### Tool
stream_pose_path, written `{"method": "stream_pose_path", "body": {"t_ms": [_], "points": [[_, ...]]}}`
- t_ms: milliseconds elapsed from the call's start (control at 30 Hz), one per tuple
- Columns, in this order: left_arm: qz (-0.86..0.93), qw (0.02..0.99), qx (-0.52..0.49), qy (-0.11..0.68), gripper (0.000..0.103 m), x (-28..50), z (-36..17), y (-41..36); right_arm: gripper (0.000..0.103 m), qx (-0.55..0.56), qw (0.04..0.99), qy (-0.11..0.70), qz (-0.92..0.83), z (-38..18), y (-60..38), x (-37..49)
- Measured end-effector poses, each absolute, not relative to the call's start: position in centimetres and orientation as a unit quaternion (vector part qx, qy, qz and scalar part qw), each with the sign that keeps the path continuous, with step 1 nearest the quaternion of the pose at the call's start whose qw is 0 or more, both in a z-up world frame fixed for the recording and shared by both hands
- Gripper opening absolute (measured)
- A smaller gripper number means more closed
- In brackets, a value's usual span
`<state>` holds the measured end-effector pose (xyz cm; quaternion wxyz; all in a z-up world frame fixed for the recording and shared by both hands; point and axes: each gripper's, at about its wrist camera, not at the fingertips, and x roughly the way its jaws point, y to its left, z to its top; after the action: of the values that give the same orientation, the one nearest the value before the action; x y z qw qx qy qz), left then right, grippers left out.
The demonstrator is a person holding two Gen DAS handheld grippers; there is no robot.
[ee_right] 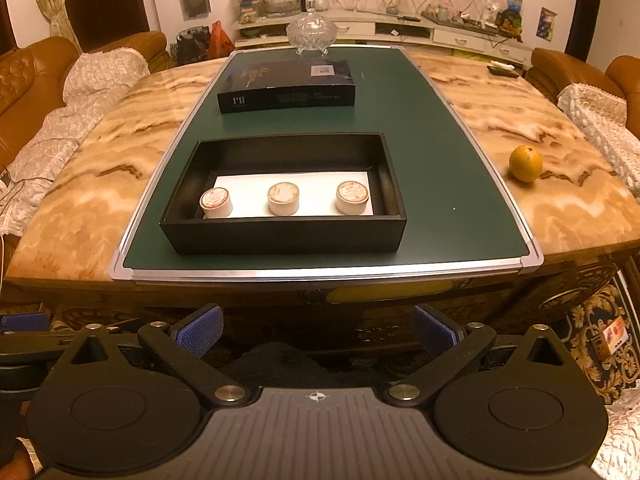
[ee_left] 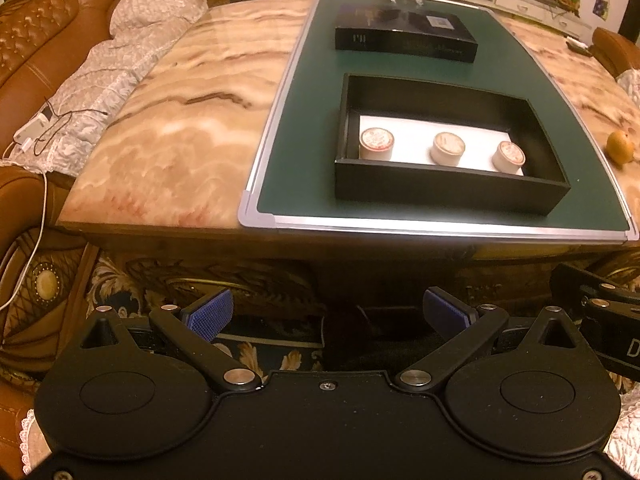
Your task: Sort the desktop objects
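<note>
Both the left hand-held gripper (ee_left: 326, 314) and the right hand-held gripper (ee_right: 318, 330) hang with fingers spread apart, empty, short of the tabletop (ee_right: 520, 128). Mid-frame, three small round jars (ee_right: 283, 199) stand in an open black box (ee_right: 280, 236) (probably light, rigid, slick-sided): take each across its cylindrical wall, gently.

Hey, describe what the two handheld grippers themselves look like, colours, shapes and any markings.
Left gripper: matte black body, two round black discs, silver pivot bolts, angled black arms ending in blue textured pads. Right gripper: same build, but with a grey ribbed centre plate bearing a small compass-like mark.
</note>
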<state>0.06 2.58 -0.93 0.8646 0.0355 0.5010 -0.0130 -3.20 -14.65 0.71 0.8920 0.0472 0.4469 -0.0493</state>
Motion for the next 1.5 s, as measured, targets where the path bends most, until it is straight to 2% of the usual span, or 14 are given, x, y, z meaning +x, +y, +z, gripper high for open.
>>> {"method": "stream_pose_path", "body": {"t_ms": [1500], "points": [[-0.011,0.842,0.048,0.537,0.103,4.9,-4.0,1.0,0.103,0.044,0.879,0.472,-0.046,-2.4,-16.0,1.9]]}}
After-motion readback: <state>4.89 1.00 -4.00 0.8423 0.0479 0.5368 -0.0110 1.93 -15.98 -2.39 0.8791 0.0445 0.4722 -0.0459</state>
